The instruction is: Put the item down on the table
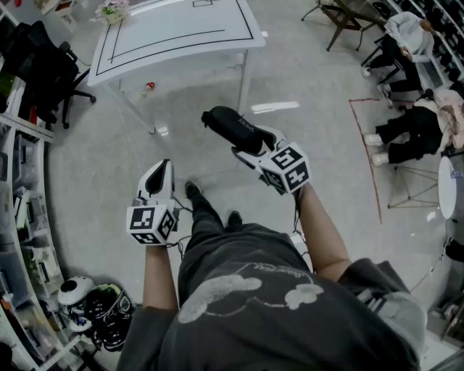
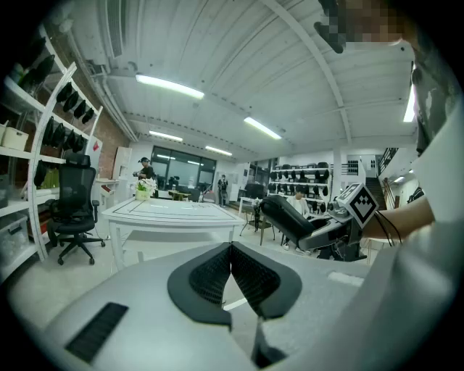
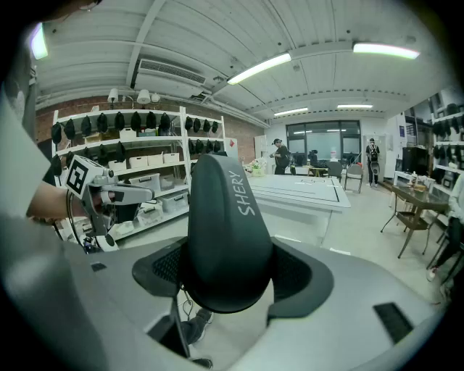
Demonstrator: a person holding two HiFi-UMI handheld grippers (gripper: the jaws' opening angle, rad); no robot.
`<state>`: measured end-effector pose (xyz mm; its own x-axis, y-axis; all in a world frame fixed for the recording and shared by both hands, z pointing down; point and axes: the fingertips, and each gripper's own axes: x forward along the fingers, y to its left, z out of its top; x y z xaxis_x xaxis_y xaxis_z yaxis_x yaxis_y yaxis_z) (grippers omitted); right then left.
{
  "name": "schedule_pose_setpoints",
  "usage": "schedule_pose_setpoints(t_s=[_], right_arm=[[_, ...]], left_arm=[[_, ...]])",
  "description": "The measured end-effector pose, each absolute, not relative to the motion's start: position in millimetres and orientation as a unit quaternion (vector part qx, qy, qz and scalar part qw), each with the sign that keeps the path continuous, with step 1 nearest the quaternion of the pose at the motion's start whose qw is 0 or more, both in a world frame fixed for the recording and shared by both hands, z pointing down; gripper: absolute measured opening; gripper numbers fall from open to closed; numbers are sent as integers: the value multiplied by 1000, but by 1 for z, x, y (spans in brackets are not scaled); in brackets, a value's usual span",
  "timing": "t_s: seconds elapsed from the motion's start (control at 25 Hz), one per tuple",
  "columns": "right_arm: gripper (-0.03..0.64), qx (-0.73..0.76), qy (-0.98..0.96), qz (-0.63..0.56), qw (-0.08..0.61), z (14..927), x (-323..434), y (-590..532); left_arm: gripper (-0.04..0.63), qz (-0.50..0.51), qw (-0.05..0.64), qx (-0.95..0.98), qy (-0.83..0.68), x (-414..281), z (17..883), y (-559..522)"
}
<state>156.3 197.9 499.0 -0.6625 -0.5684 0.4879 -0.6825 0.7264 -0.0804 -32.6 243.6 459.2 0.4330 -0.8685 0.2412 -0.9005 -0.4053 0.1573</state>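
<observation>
One dark, rounded item, printed with pale letters SHERY along its side, sits clamped in the right gripper; in the right gripper view the two ribbed pads press on either flank of its wide lower end while its narrower end stands up and away from the jaws. In the head view the item is in the air over the grey floor, pointing toward the white table but short of it and not touching it. The table, marked with black lines, carries a small pot of flowers at its far corner. The right gripper's marker cube sits just above the person's forearm. The left gripper hangs lower and to the left, apart from the item, with its own marker cube facing up; in the left gripper view its jaws stand pressed together at the tips with nothing between them. Below both grippers are the person's grey shirt and two dark shoes on the floor. Farther out, a black office chair stands left of the table, shelving lines the left edge with helmets on the floor beside it, a red tape line runs across the floor at right, and seated people are at the upper right.
</observation>
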Motion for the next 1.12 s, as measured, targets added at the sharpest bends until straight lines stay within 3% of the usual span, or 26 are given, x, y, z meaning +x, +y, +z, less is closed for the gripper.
schedule_pose_setpoints(t_s=[0.64,1.12], right_arm=[[323,334,-905,130,228,500,151,182],[324,341,-902,137,228,492,111,84]], left_arm=[[3,62,127,837,-528,-40,456,228],[3,55,129,847,-512,-82,452,122]])
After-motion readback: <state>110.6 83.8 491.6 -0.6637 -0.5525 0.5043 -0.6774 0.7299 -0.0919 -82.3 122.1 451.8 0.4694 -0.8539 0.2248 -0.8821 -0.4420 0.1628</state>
